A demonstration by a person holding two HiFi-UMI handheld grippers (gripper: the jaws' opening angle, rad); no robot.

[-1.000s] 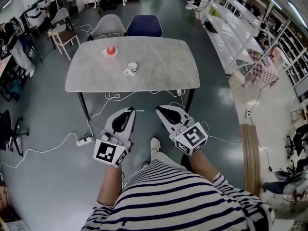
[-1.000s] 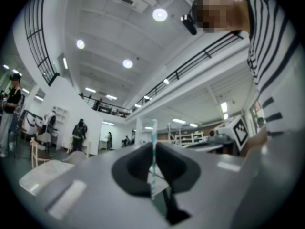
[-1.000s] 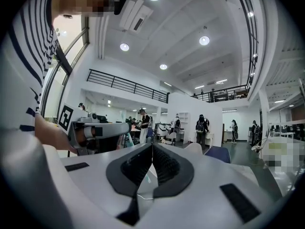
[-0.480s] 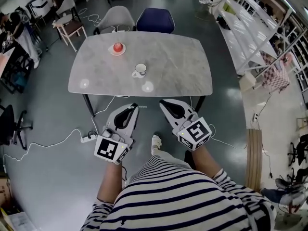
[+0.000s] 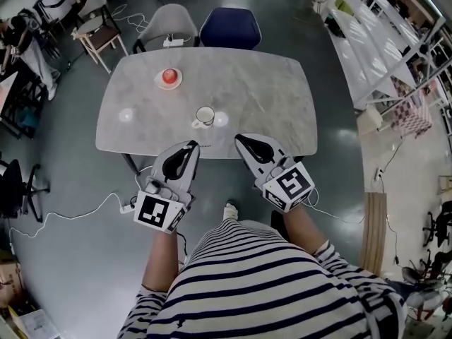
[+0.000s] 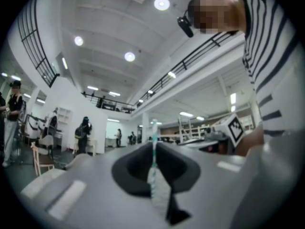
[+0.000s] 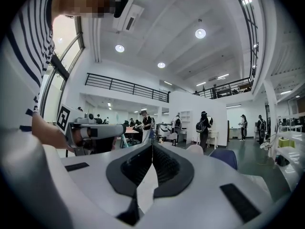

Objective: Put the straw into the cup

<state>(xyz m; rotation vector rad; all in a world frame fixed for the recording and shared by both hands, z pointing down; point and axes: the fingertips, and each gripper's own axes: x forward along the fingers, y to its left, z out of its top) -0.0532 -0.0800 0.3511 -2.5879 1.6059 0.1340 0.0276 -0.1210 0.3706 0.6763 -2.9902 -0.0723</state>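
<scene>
1. Straw (image 6: pixel 154 130): a thin white tube with teal stripes, seen clearly only in the left gripper view.
2. A grey marble-patterned table (image 5: pixel 261 90) fills the upper middle of the head view. A white cup (image 5: pixel 205 116) with a handle stands on it close to the near edge. A small plate (image 5: pixel 158 82) carrying a red object (image 5: pixel 168 76) sits further up and to the left, well apart from the cup.
3. Behind the table stand a grey chair (image 5: pixel 168 21) and a navy chair (image 5: pixel 229 27). The glossy dark floor (image 5: pixel 70 161) carries white cables (image 5: pixel 70 216) and a power strip (image 5: pixel 127 206) at the lower left, and metal shelving (image 5: pixel 385 41) runs along the upper right. The person's striped shirt (image 5: pixel 268 288) fills the bottom of the frame.
4. The left gripper (image 6: pixel 154 149) has its jaws nearly closed on the straw. The straw stands upright in the frame between the dark pads, and its tip reaches past the jaw tips.
5. The right gripper (image 7: pixel 152 151) has its jaws pressed together with nothing between them.
6. In the head view both grippers sit at the near table edge, with the cup just above and between their tips. The straw is outside the cup.
</scene>
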